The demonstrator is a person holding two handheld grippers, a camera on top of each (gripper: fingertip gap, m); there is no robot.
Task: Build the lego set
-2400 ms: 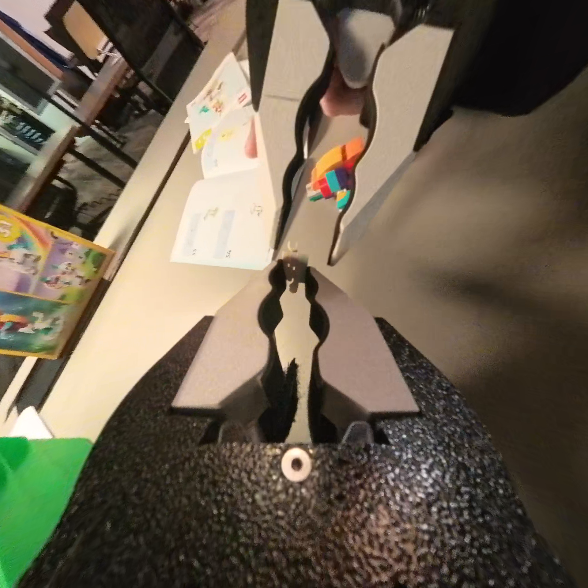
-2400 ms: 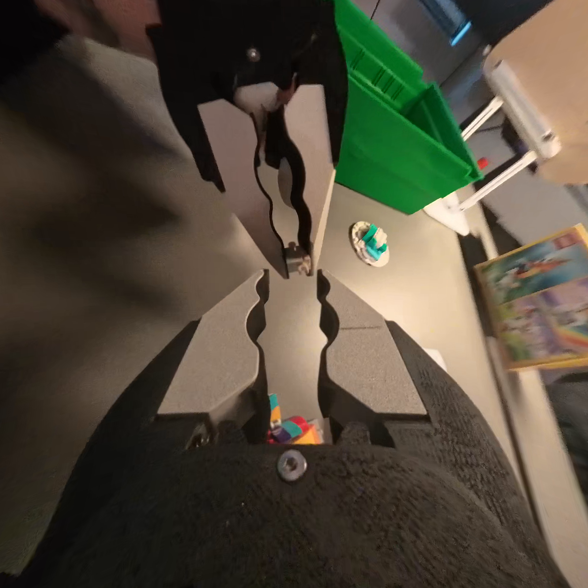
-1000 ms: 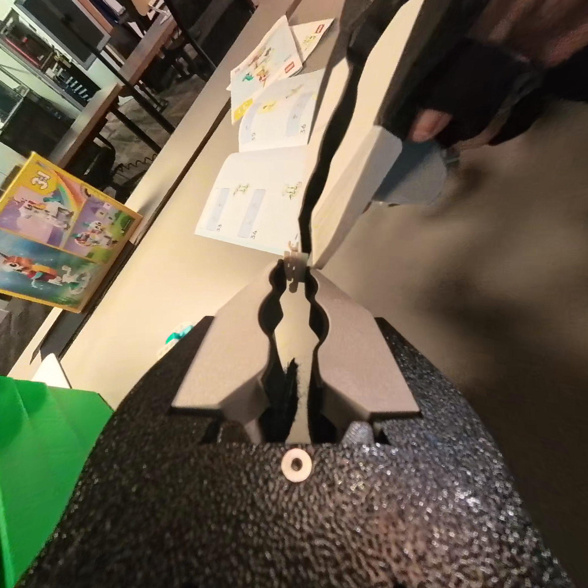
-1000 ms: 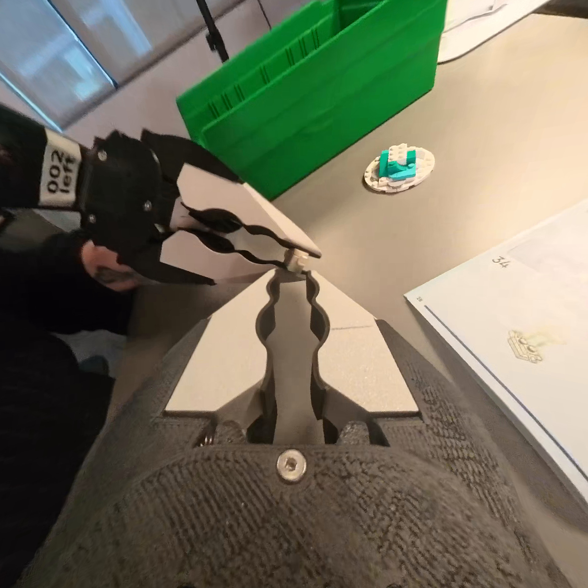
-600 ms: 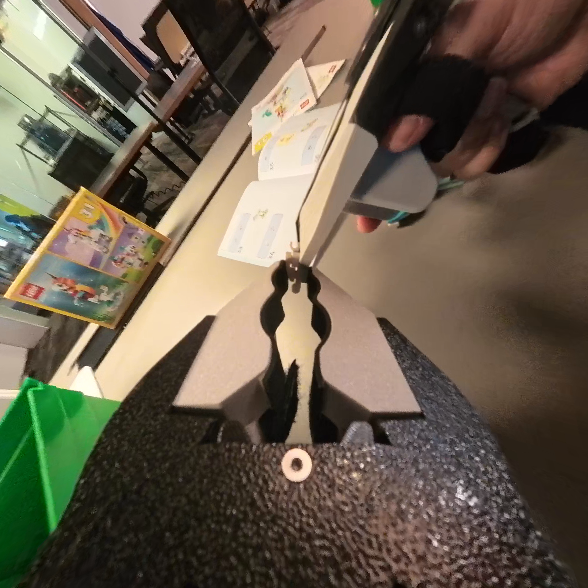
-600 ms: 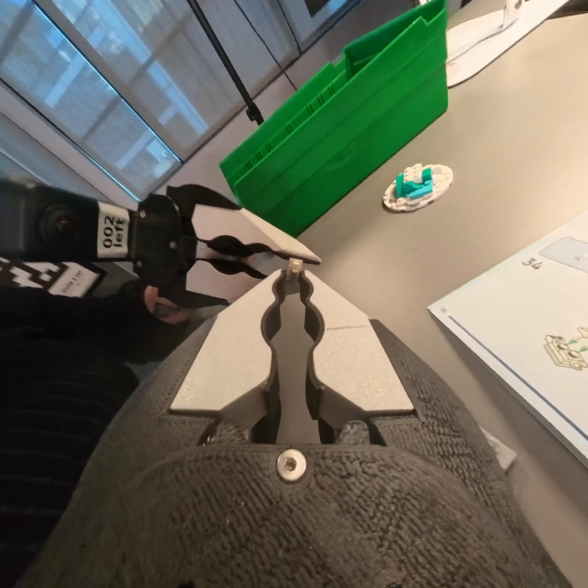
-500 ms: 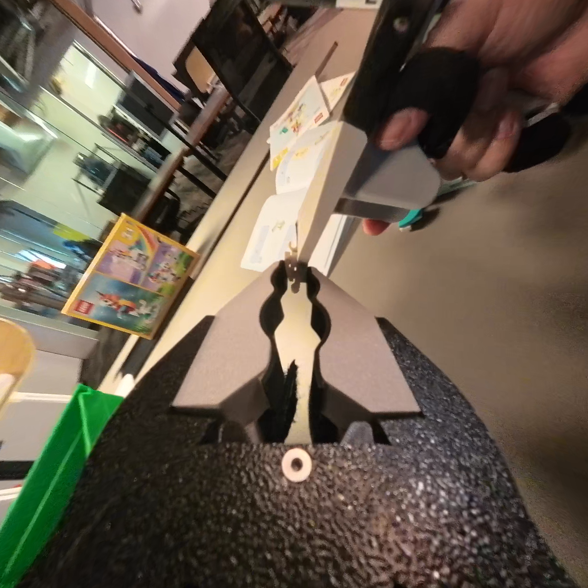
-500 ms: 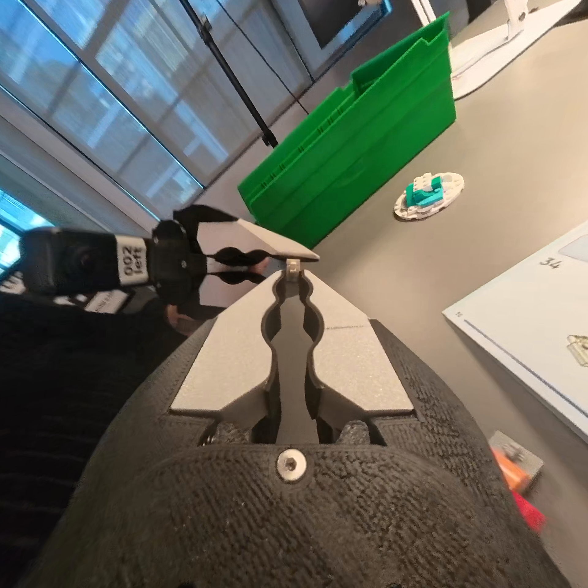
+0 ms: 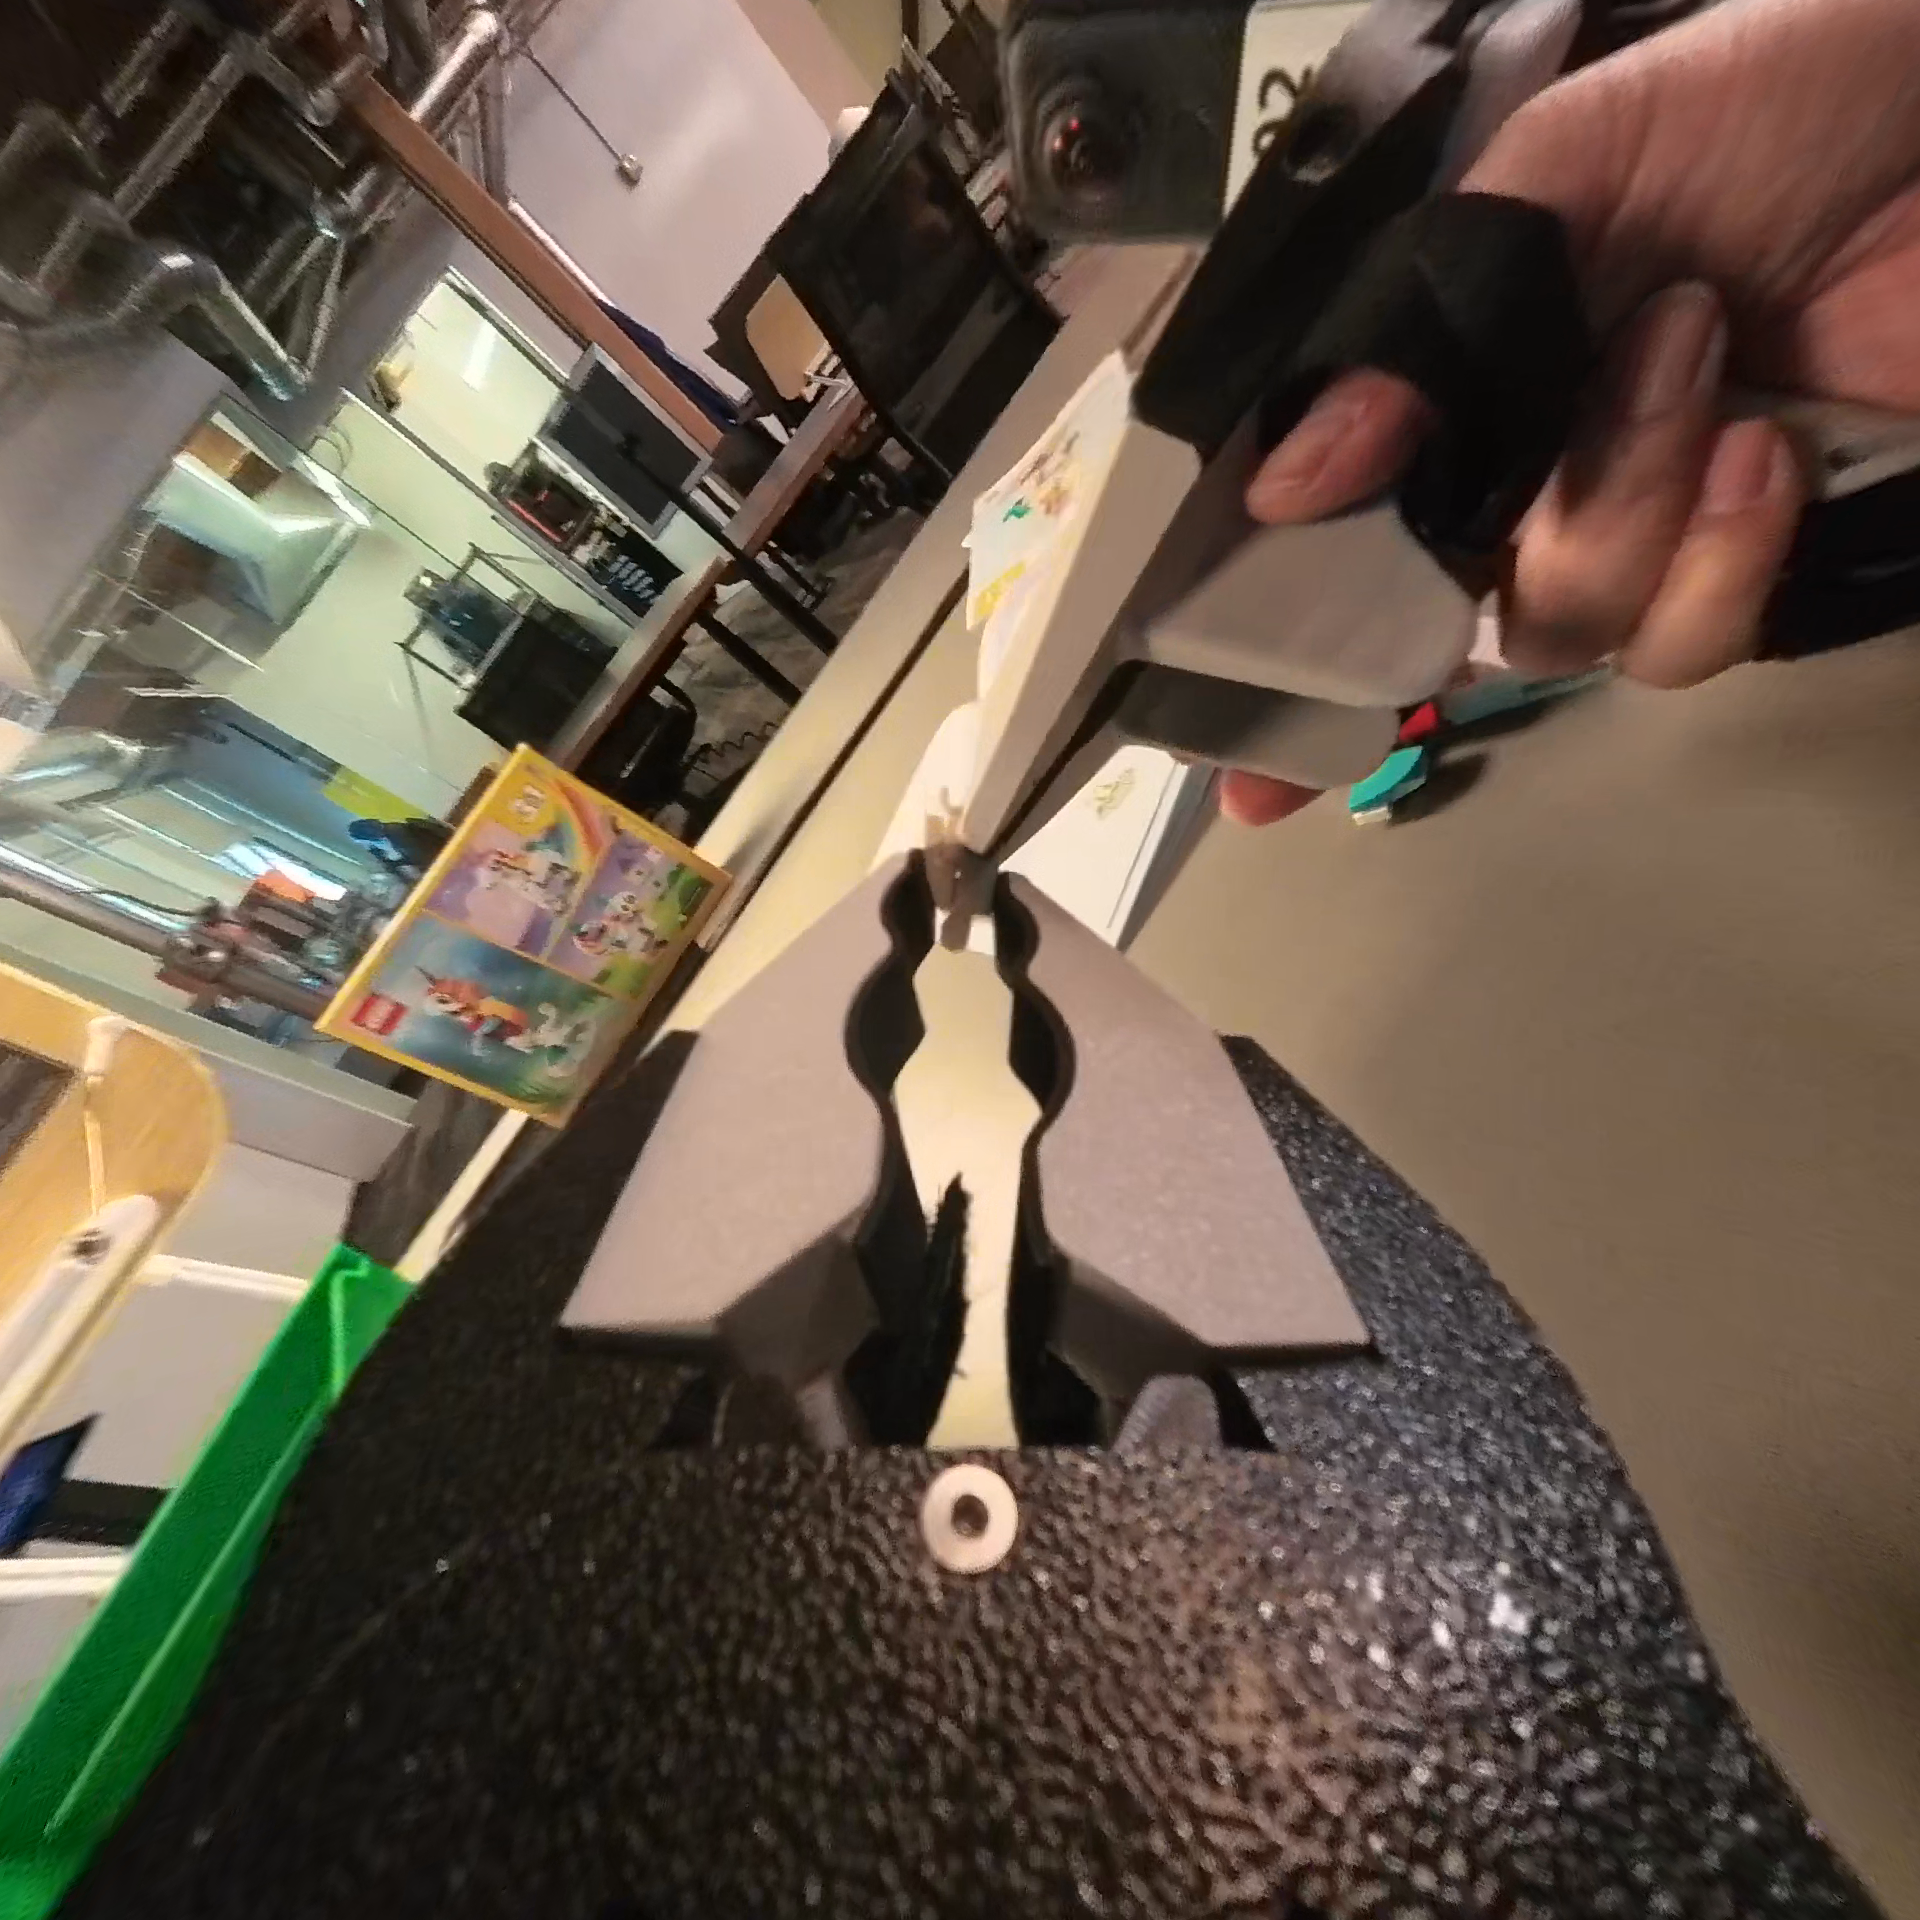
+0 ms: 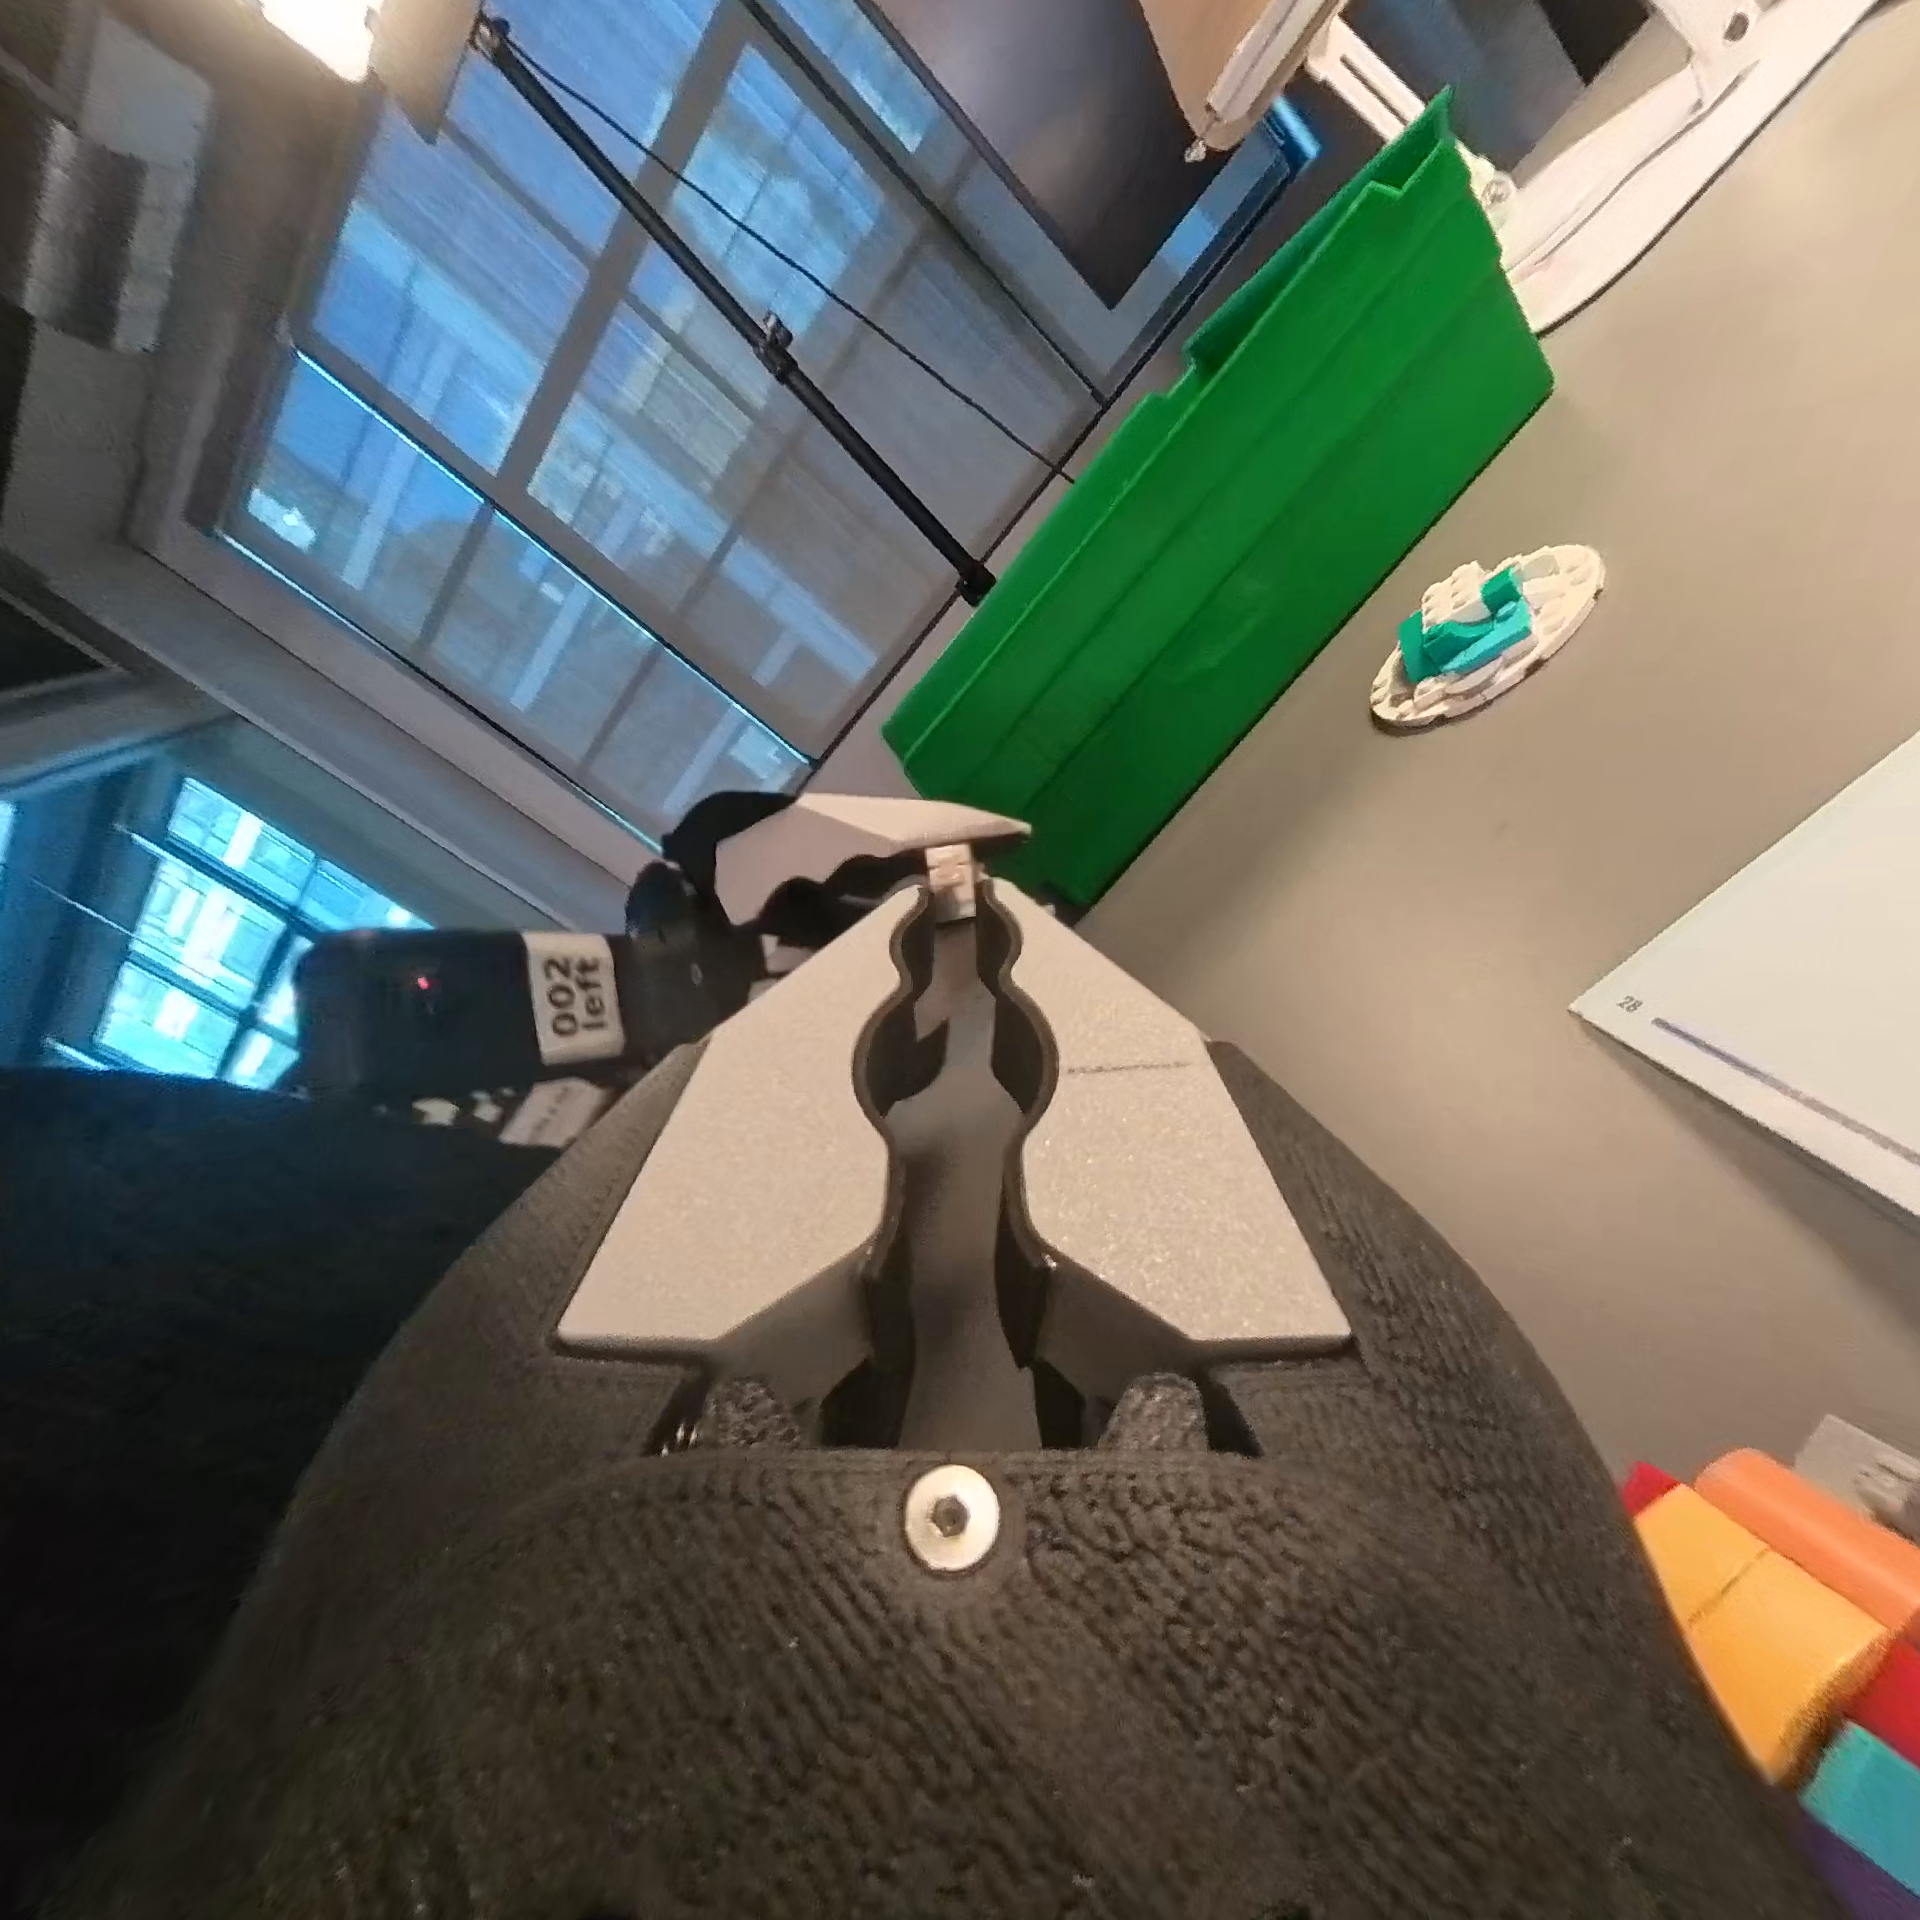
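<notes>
Left wrist view: left claw (image 9: 954, 899) clenched on small grey lego piece (image 9: 948, 896), held above grey tabletop (image 9: 1558, 1039). Right wrist view: right claw (image 10: 953, 902) pinching same piece (image 10: 950, 896), tip to tip. Round white lego base with teal bricks (image 10: 1481, 639) sits beside green plastic bin (image 10: 1226, 561).

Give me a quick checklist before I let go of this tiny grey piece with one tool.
1. Left tool pinching the grey piece: ok.
2. Right tool also closed on the piece: ok.
3. Piece lifted off the table: ok.
4. Which tool holds it more firmly: cannot tell.
5. White round build in sight beside the green bin: ok.
6. Booklet open and in reach: ok.
</notes>
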